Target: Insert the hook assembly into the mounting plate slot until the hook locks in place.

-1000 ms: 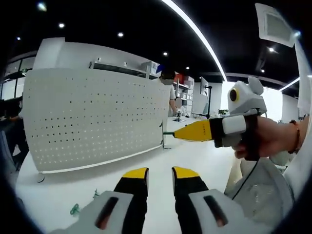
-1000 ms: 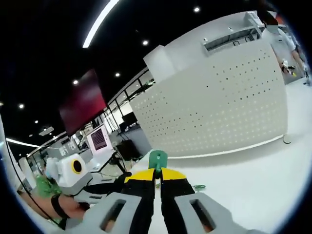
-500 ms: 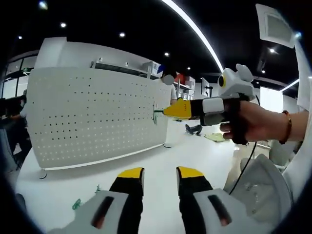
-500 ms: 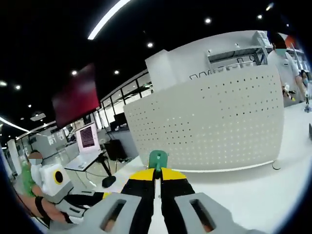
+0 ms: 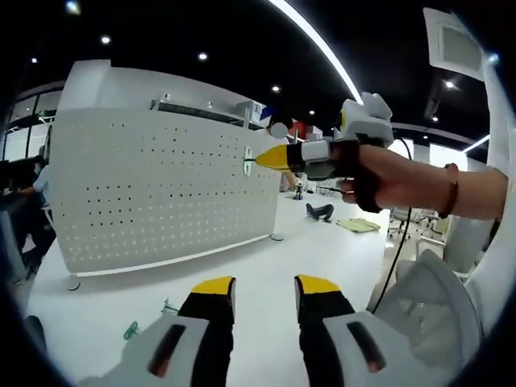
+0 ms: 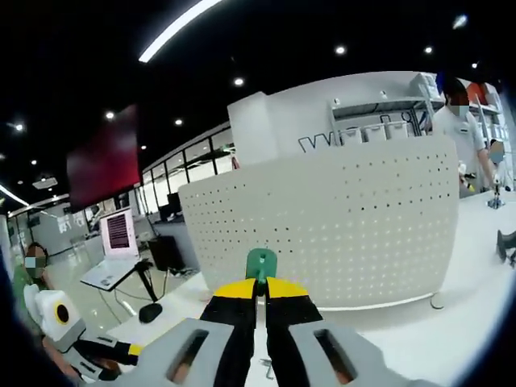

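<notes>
The white perforated mounting plate [image 5: 153,193] stands upright on the white table [image 5: 266,274]. It also spans the middle of the right gripper view [image 6: 339,226]. My right gripper [image 6: 260,284] is shut on the green hook assembly [image 6: 260,263], whose green head sticks up above the yellow tips. In the left gripper view that right gripper [image 5: 262,157] is held by a hand at the plate's upper right part, the hook [image 5: 247,160] close to the holes. My left gripper [image 5: 264,286] hovers low over the table, open and holding nothing.
Small green hooks [image 5: 131,329] lie on the table near the left gripper. A person [image 6: 458,129] stands behind the plate at the right. A laptop [image 6: 117,250] on a stand is at the left. The left gripper [image 6: 60,318] appears low left.
The right gripper has carried the green hook up and left, from the plate's right edge to its upper right face. The left gripper has barely moved.
</notes>
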`<state>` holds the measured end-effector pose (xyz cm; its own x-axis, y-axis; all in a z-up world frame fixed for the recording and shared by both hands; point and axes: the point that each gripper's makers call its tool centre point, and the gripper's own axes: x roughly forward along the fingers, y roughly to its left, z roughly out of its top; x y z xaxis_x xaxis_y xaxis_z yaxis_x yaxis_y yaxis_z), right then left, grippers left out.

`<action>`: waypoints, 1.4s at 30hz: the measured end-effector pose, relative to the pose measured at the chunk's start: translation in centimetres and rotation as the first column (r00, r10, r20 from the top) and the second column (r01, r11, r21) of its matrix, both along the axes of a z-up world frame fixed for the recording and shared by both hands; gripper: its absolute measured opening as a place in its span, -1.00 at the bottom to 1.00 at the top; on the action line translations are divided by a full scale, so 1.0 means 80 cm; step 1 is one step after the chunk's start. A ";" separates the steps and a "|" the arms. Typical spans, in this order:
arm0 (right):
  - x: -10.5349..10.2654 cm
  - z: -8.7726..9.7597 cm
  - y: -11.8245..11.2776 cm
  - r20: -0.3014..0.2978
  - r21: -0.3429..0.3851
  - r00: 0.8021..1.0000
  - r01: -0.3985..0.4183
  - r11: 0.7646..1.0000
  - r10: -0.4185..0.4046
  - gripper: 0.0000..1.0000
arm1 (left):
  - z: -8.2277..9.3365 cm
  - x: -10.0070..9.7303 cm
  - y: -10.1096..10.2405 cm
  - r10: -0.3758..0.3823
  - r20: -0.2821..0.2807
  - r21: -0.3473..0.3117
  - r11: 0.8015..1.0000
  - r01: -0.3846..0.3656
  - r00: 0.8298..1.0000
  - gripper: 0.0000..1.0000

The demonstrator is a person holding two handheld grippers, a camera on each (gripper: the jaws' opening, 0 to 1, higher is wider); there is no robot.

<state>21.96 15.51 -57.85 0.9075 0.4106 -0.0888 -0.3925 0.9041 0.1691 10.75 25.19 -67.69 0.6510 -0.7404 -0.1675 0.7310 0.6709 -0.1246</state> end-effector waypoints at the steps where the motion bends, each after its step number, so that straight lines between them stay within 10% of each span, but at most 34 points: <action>1: 0.003 0.003 0.000 0.009 -0.005 1.000 0.005 1.000 -0.005 -0.96 | 0.000 0.000 0.000 -0.001 0.000 0.001 1.000 0.001 1.000 -0.35; 26: 0.073 0.042 -0.018 0.082 -0.105 0.992 0.108 0.989 -0.099 -0.96 | 0.002 0.003 0.015 0.026 0.025 0.025 0.999 -0.027 0.999 0.36; 42: 0.092 0.045 -0.026 0.088 -0.117 0.991 0.114 0.987 -0.104 -0.98 | 0.001 0.006 0.014 0.033 0.027 0.032 0.999 -0.034 0.999 0.41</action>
